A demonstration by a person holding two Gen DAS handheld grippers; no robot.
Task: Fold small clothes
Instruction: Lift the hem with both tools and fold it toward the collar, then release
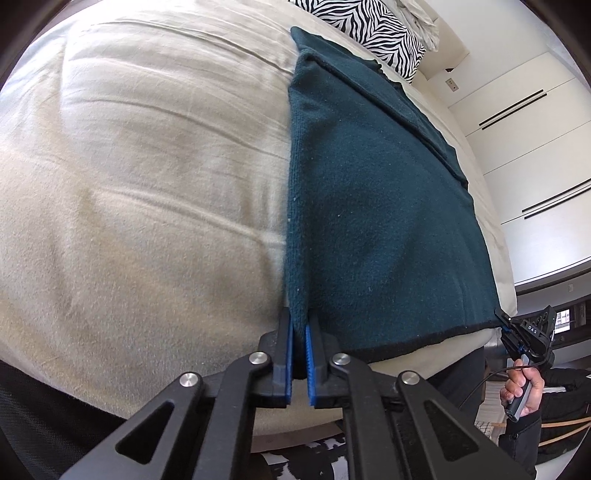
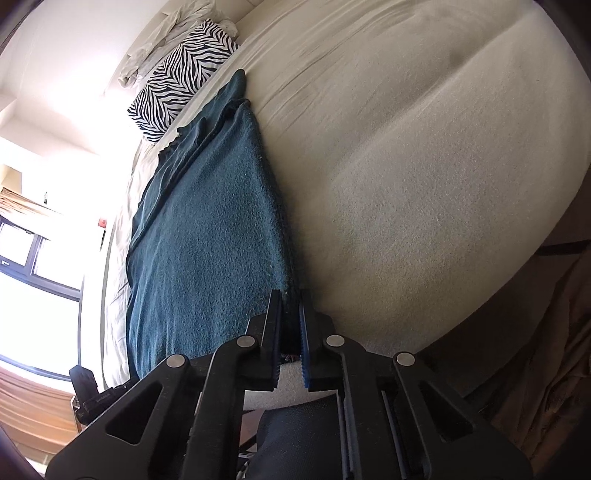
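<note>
In the left wrist view, the left gripper point(image 1: 300, 325) has its 2 fingers nearly closed, pinching the near corner of a dark teal fleece cloth point(image 1: 369, 206) that lies spread on the beige bed point(image 1: 147, 184). Far right, the right gripper point(image 1: 504, 320) touches the cloth's other near corner.

In the right wrist view, the right gripper point(image 2: 290, 299) fingers stand narrow, clamping the cloth point(image 2: 207, 236) edge, near a zebra pillow point(image 2: 181, 77).

My teal cloth point(image 1: 369, 206) lies on the cream sheet point(image 1: 147, 166); the pillow point(image 1: 369, 29) at the upper right has black-white zebra stripes.
</note>
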